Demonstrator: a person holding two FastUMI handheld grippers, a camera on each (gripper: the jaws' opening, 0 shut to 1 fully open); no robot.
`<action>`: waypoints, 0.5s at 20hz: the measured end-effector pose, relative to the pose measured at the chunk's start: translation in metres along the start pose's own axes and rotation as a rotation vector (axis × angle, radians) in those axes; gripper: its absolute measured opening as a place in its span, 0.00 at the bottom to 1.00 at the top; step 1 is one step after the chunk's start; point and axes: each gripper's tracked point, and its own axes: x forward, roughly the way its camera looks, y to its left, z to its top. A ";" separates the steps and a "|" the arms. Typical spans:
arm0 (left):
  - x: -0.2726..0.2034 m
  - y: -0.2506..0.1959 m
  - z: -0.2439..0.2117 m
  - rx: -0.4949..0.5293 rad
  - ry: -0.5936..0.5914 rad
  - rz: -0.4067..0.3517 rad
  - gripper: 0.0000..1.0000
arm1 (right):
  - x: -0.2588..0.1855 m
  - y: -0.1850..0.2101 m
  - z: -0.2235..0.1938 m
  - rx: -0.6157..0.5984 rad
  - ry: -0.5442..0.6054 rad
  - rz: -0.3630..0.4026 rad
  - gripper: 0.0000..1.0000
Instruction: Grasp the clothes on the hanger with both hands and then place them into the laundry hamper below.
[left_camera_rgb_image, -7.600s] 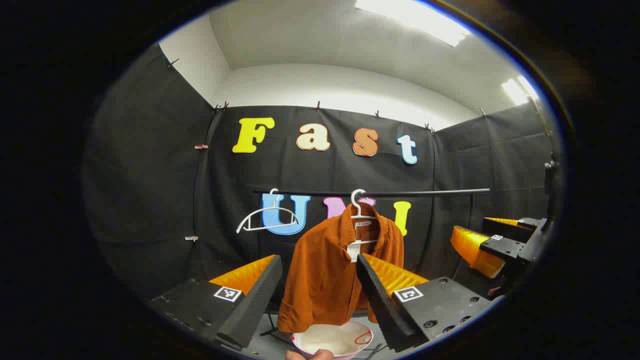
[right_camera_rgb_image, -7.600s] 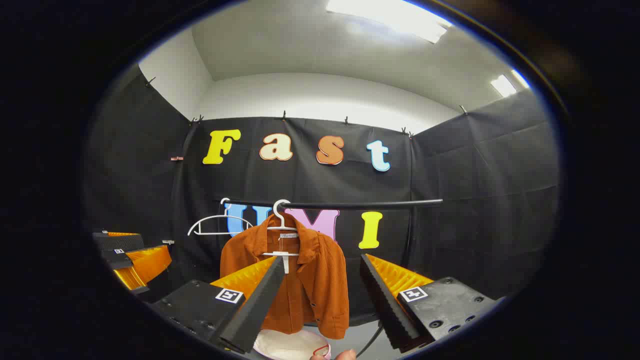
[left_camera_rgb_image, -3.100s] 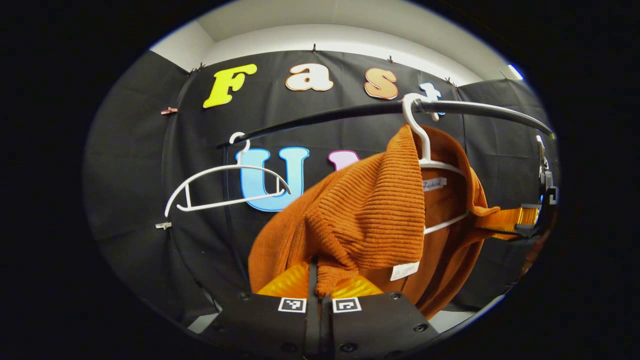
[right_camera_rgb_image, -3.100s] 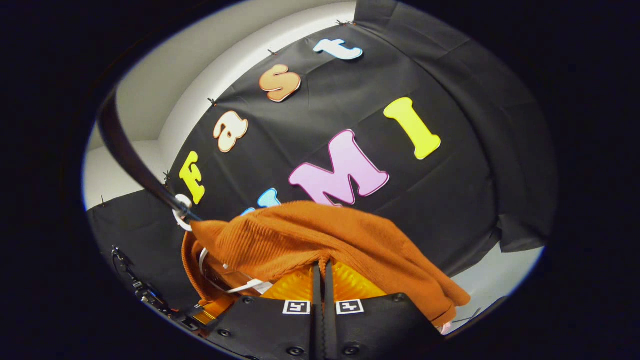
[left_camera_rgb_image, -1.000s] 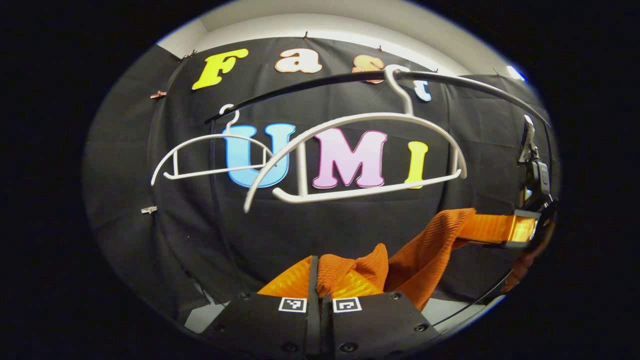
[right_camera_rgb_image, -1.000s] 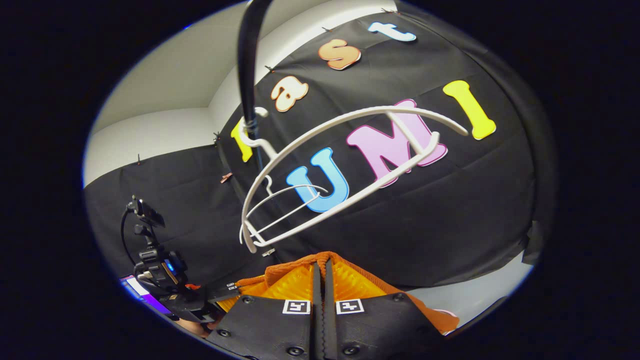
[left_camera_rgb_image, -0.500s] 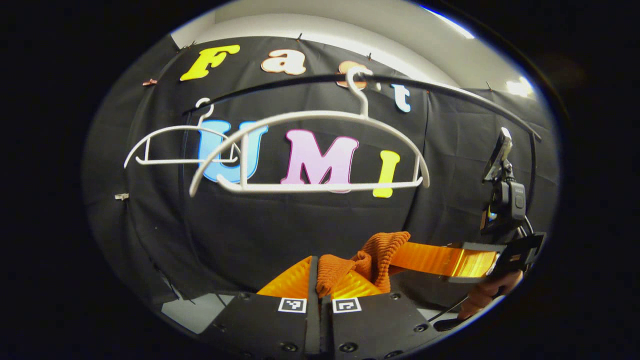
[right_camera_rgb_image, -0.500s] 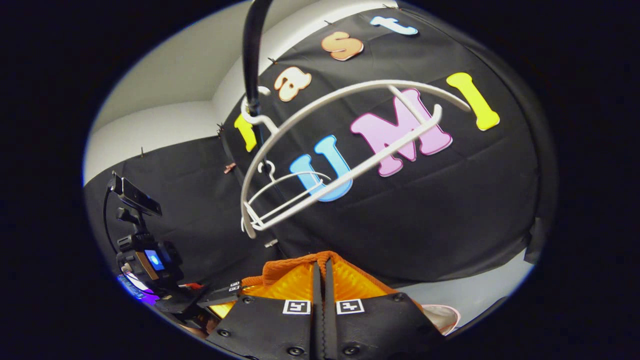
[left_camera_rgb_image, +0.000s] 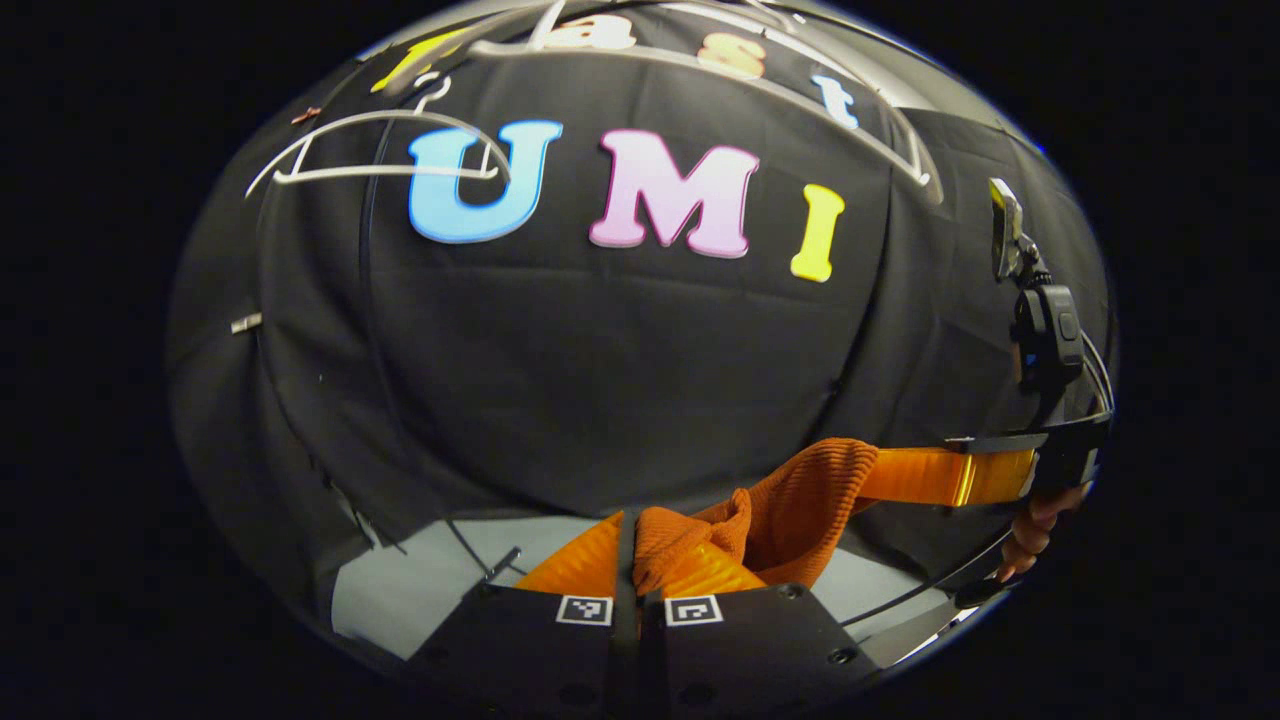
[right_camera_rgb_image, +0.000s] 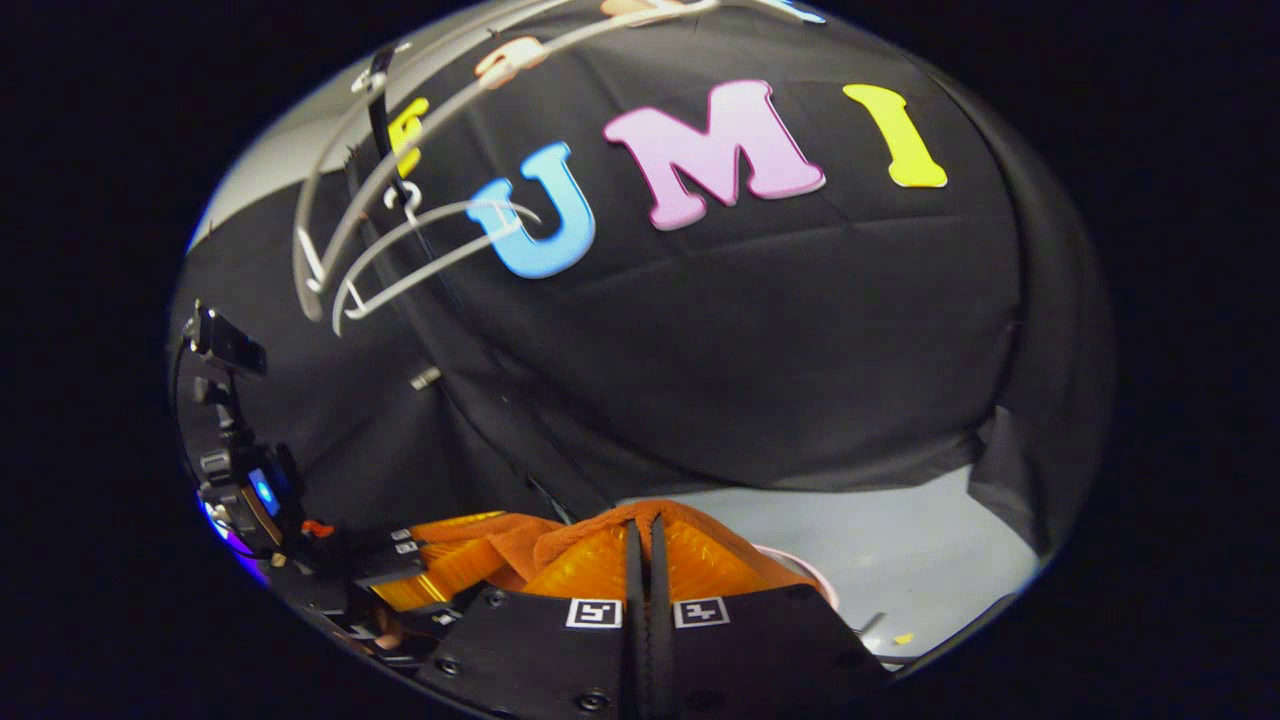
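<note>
The orange ribbed jacket (left_camera_rgb_image: 800, 490) is off its hanger and hangs stretched between my two grippers. My left gripper (left_camera_rgb_image: 630, 525) is shut on a bunch of its fabric at the bottom of the left gripper view. The right gripper (left_camera_rgb_image: 960, 475) holds the other end out at the right, with a hand (left_camera_rgb_image: 1030, 530) under it. In the right gripper view my right gripper (right_camera_rgb_image: 645, 525) is shut on a fold of the jacket (right_camera_rgb_image: 520, 535). The left gripper (right_camera_rgb_image: 430, 570) is low at the left. A pale pink-edged hamper rim (right_camera_rgb_image: 795, 562) peeks out just right of the fingers.
Two bare white hangers (right_camera_rgb_image: 420, 250) (right_camera_rgb_image: 330, 200) hang on the black rail high at the upper left. One empty hanger (left_camera_rgb_image: 380, 165) is also at the top left of the left gripper view. Grey floor (right_camera_rgb_image: 900, 560) lies below the black cloth wall.
Both grippers have dropped lower with the jacket still held. The rail and hangers have slid to the top of both views, and more grey floor shows.
</note>
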 end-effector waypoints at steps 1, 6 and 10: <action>0.008 0.003 -0.013 -0.008 0.033 0.012 0.05 | 0.007 -0.008 -0.014 -0.008 0.039 -0.025 0.04; 0.021 0.010 -0.073 -0.004 0.189 0.050 0.06 | 0.021 -0.044 -0.080 -0.045 0.239 -0.173 0.05; 0.012 0.014 -0.074 0.001 0.203 0.050 0.71 | 0.018 -0.053 -0.099 -0.063 0.257 -0.225 0.49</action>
